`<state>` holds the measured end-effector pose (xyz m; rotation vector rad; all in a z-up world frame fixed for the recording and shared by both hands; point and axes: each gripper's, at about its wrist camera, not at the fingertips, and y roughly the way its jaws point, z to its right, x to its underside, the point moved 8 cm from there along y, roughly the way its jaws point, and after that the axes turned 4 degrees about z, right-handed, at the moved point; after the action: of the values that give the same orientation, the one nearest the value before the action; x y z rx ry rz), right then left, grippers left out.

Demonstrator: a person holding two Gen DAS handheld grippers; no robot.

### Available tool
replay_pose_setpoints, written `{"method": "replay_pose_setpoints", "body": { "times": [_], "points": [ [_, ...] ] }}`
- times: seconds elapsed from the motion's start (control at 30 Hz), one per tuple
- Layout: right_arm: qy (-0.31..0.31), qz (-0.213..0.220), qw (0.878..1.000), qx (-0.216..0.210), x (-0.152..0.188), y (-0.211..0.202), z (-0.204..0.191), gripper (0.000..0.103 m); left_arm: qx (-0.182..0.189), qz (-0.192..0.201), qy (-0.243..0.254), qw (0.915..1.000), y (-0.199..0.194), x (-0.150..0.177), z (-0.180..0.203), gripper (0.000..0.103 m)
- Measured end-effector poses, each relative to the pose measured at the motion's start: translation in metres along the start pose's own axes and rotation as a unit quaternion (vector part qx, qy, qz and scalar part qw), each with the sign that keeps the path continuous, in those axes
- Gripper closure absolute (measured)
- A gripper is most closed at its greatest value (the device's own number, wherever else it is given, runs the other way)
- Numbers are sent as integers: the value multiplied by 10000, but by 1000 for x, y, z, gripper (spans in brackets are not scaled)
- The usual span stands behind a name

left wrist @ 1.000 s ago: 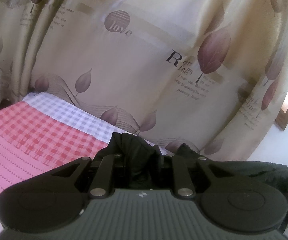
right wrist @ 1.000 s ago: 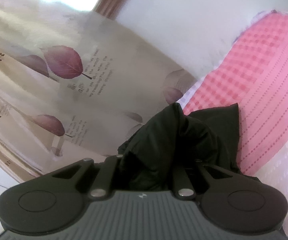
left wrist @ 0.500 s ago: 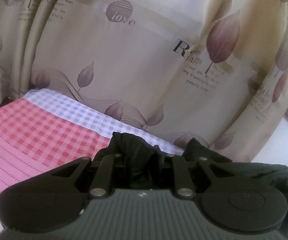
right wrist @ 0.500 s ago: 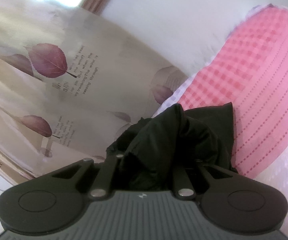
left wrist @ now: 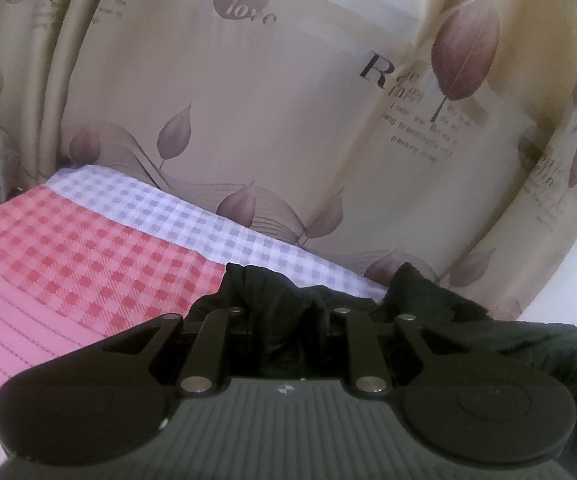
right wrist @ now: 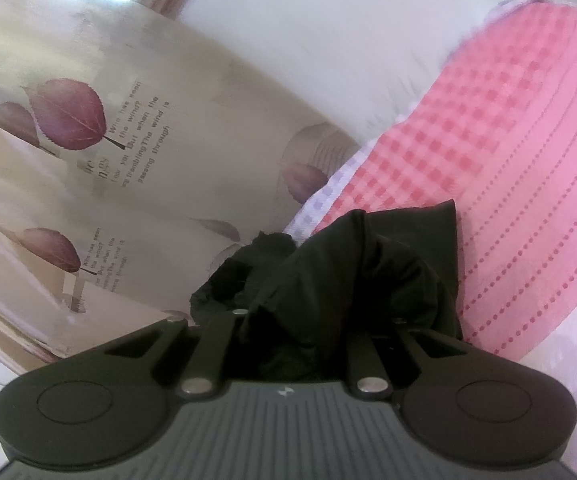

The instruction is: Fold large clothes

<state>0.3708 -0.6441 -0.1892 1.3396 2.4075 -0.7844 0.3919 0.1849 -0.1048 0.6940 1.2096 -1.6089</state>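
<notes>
Left claw: clamped on bunched black fabric garment.
Right claw: clamped on same garment.
Progress: garment lifted over pink checked bed cover; no finished fold visible.

In the left wrist view, the garment is bunched between the fingers of the left hand-held gripper, trailing off toward 3 o'clock. The bed spreads toward 9 o'clock, the curtain behind it at 12. In the right wrist view, the garment sits in the right hand-held gripper; the bed lies toward 2 o'clock, the curtain toward 10, the wall at 12.
</notes>
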Motion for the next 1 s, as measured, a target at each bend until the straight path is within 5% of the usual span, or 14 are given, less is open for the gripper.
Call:
{"method": "replay_pose_setpoints", "body": {
  "times": [0.67,1.0],
  "points": [
    [139,-236,9996,23,-5,26,19,87,-174,-294,61,9994,33,14,-5,77],
    [552,-283,9978,-242,-6,28,27,80,-133,-402,-75,9991,43,19,-4,64]
  ]
}}
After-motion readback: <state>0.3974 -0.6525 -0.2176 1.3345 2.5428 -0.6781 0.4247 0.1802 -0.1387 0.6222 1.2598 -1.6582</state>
